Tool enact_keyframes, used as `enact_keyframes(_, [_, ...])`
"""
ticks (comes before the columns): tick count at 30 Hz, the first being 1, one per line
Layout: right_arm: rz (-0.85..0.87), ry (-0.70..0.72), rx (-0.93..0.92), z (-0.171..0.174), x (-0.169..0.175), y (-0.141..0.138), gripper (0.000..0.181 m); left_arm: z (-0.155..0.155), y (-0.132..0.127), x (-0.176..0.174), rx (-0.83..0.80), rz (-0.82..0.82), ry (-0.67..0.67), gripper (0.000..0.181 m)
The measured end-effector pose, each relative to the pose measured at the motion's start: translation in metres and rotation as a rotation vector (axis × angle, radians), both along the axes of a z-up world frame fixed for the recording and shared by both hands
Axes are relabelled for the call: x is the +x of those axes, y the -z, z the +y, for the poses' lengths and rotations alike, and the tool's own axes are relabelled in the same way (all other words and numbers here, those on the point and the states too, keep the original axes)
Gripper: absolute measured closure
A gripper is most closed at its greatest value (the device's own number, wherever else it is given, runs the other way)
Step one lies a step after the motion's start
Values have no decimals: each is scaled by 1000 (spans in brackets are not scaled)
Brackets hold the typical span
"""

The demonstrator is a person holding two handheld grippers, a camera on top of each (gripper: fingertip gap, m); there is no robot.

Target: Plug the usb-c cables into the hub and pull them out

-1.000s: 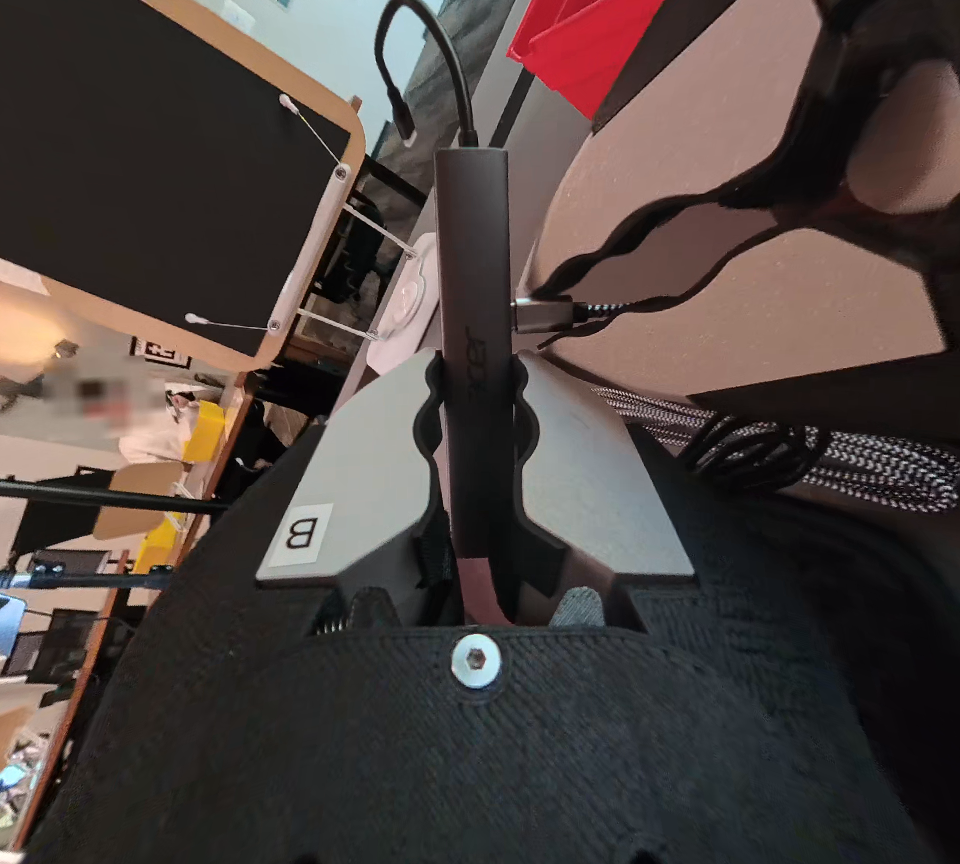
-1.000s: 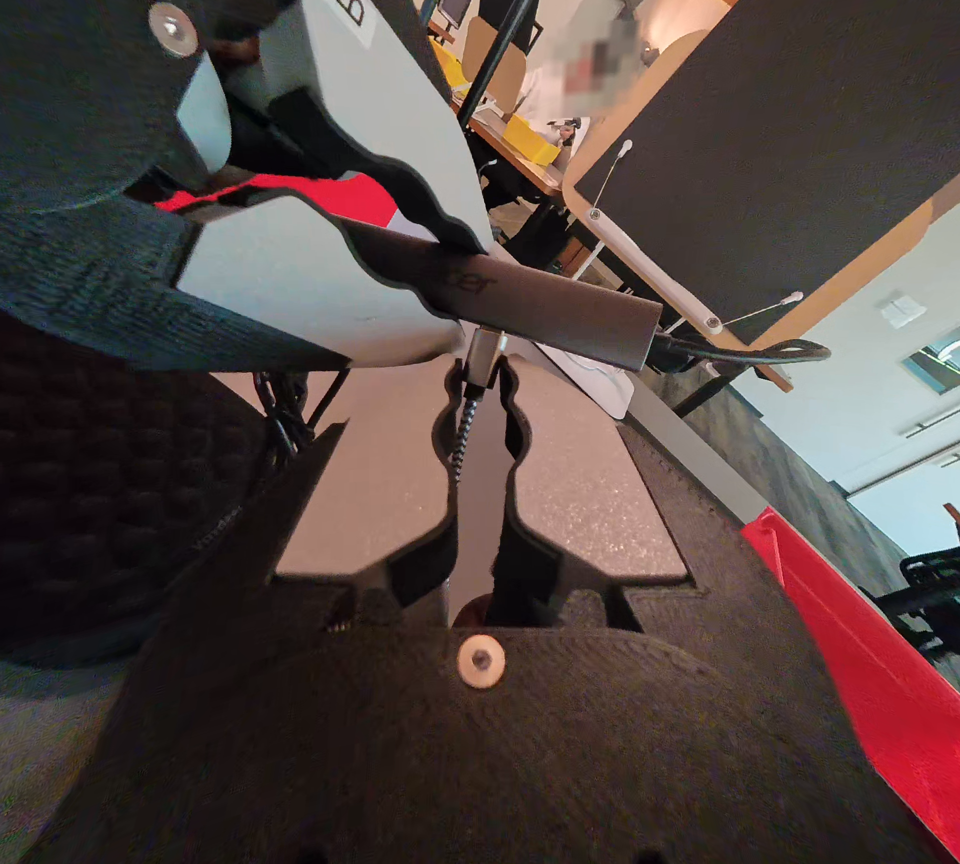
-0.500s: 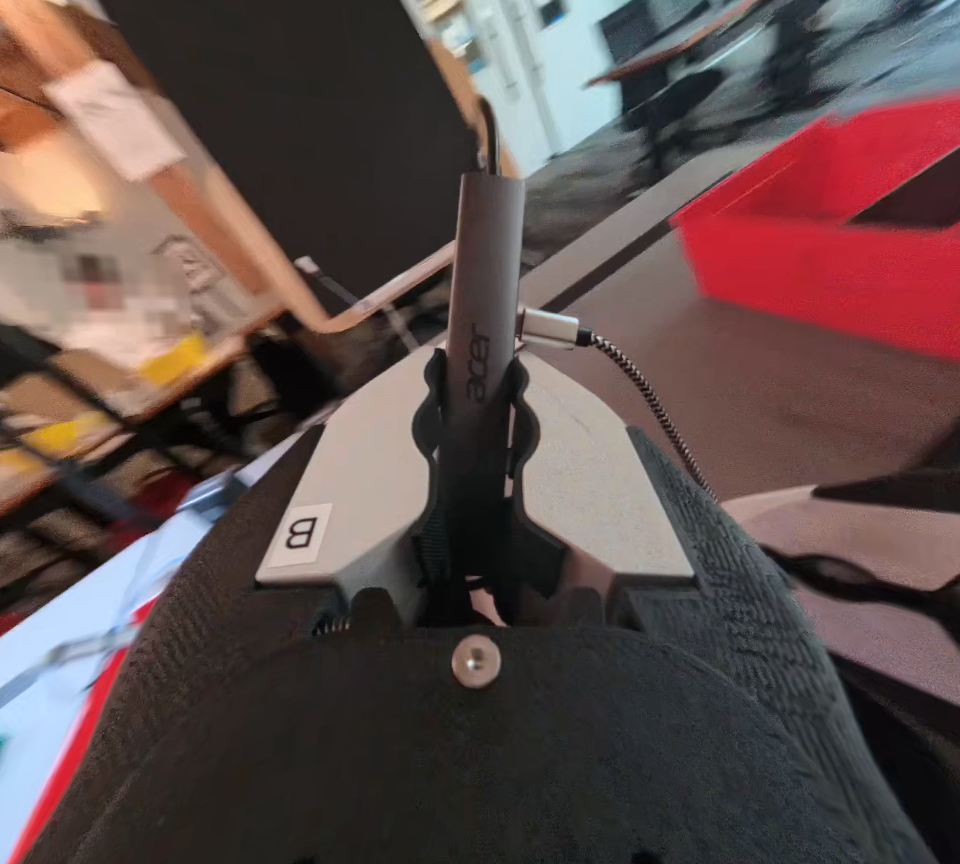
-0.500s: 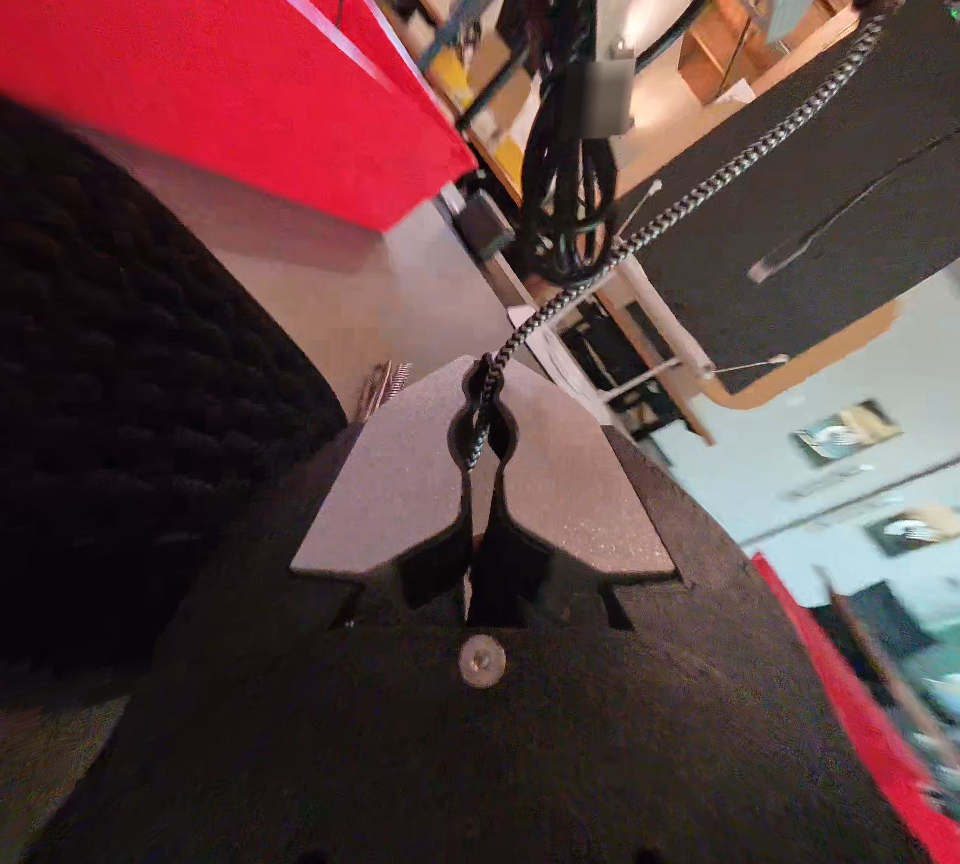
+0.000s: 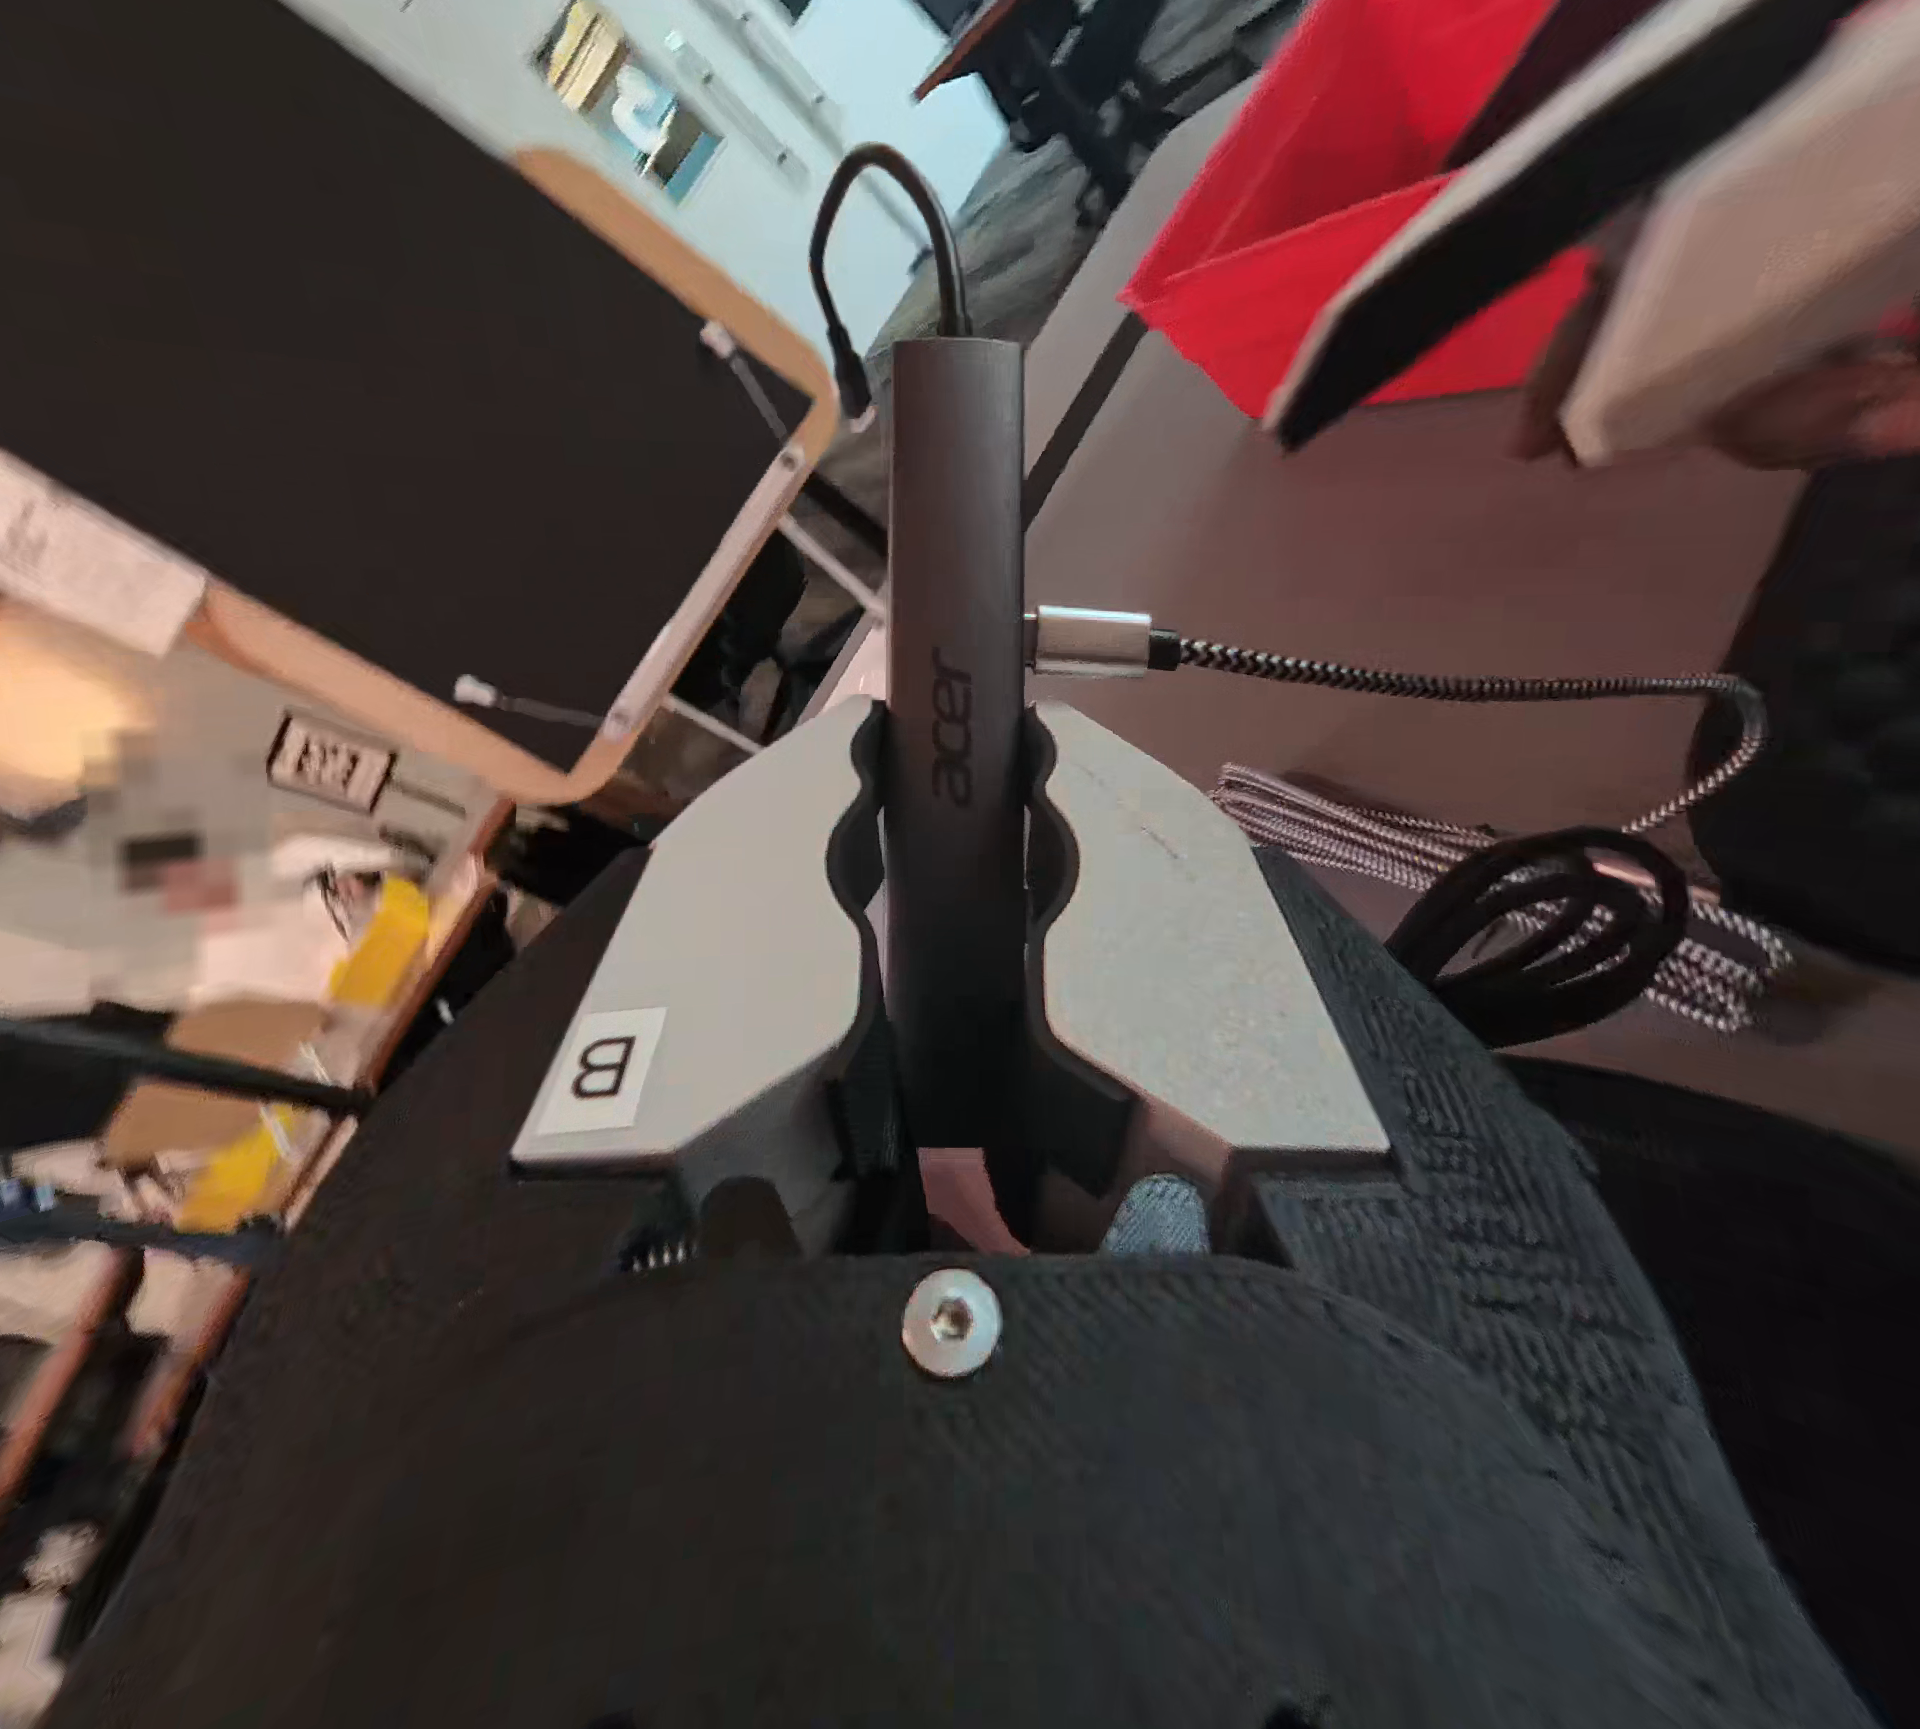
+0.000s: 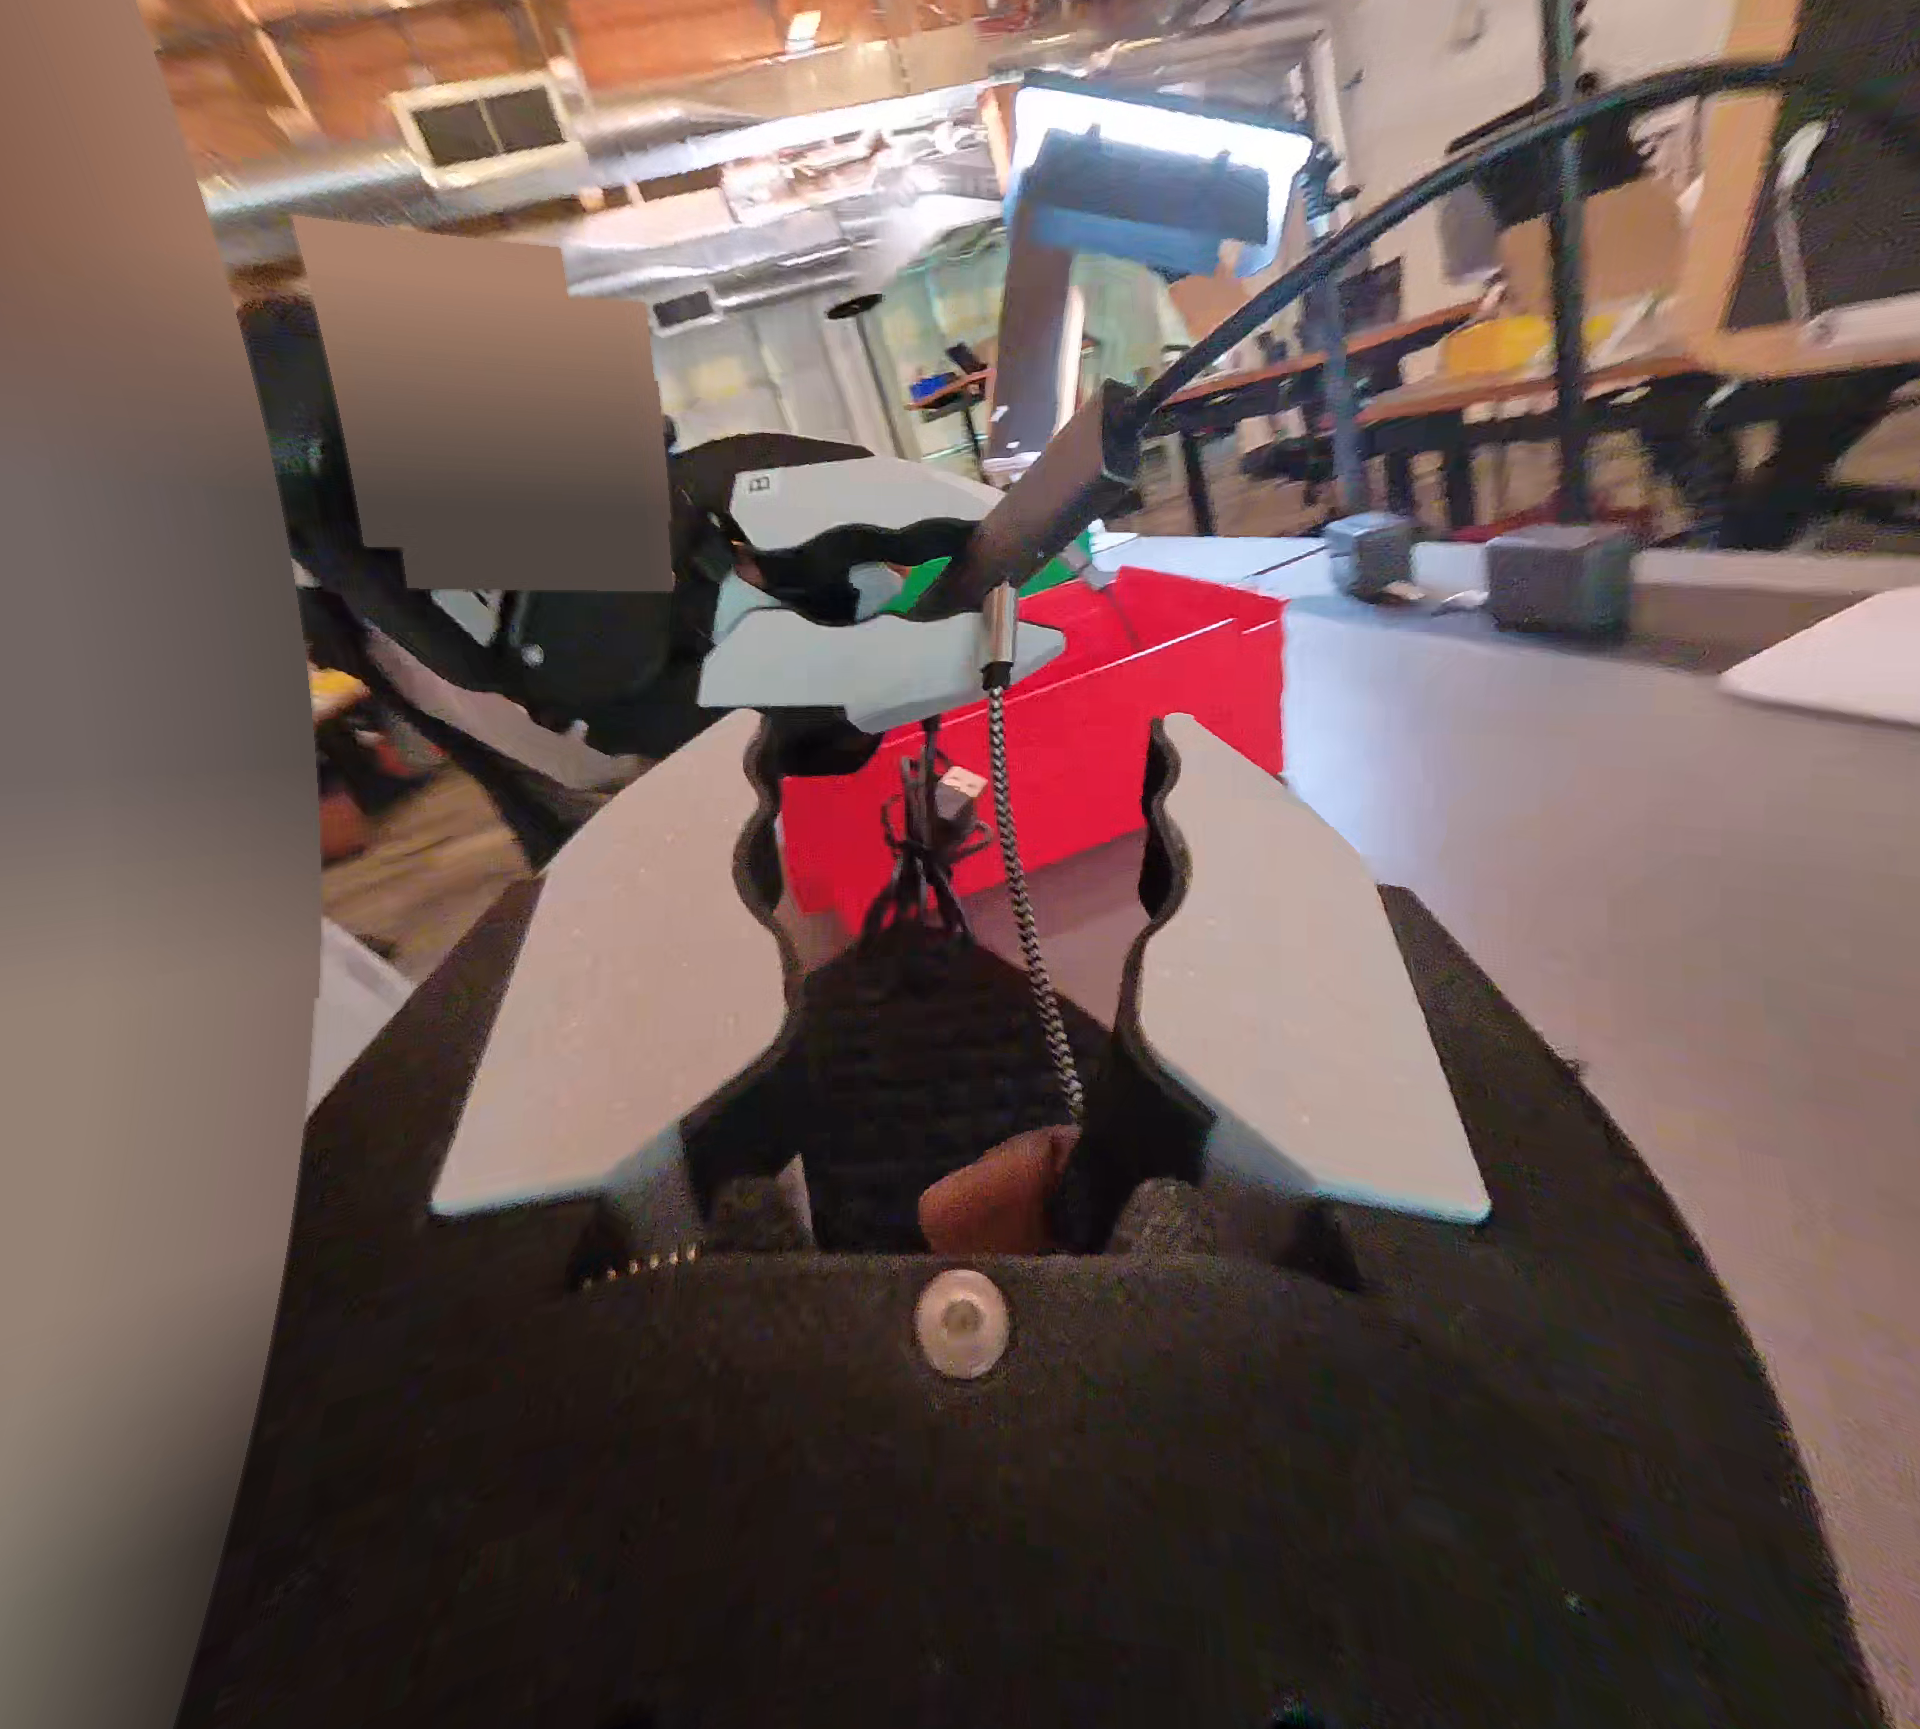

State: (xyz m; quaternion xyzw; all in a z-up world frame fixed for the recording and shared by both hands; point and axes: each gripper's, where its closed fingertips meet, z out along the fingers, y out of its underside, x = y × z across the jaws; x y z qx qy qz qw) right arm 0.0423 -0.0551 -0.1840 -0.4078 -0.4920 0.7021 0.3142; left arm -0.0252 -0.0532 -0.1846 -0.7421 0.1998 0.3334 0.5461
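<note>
My left gripper [image 5: 956, 729] is shut on the dark grey hub [image 5: 956, 536] and holds it upright, lifted off the table. A silver usb-c plug [image 5: 1091, 640] sits in the hub's right side, and its braided cable [image 5: 1455, 684] runs right, then bends down. A short black lead [image 5: 883, 225] loops from the hub's top. My right gripper [image 6: 956, 744] is open and holds nothing. The braided cable [image 6: 1023, 900] hangs loosely between its fingers. Farther off are the left gripper [image 6: 862, 609], the hub [image 6: 1049, 484] and the plug [image 6: 1000, 630].
A red bin [image 6: 1143, 703] stands on the grey table [image 6: 1558, 900] behind the hub. A coiled braided cable bundle [image 5: 1351, 832] with a black tie [image 5: 1538, 921] lies on the table. Two grey blocks [image 6: 1558, 578] and a white pad [image 6: 1829, 671] are at the right. Left tips to right tips: about 7 cm.
My right gripper held the cable at the plug, slid back along it, then opened and drew away. The plug stays in the hub. My left gripper turned with the hub.
</note>
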Motion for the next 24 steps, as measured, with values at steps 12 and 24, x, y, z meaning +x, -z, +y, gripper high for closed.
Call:
enact_keyframes(12, [-40, -280, -263, -21, -12, 4, 168, 1, 6, 39, -42, 130, 223, 160])
enact_keyframes(24, [1, -163, -62, -36, -15, 23, 175, -12, 29, 38, -138, -87, 260, 160])
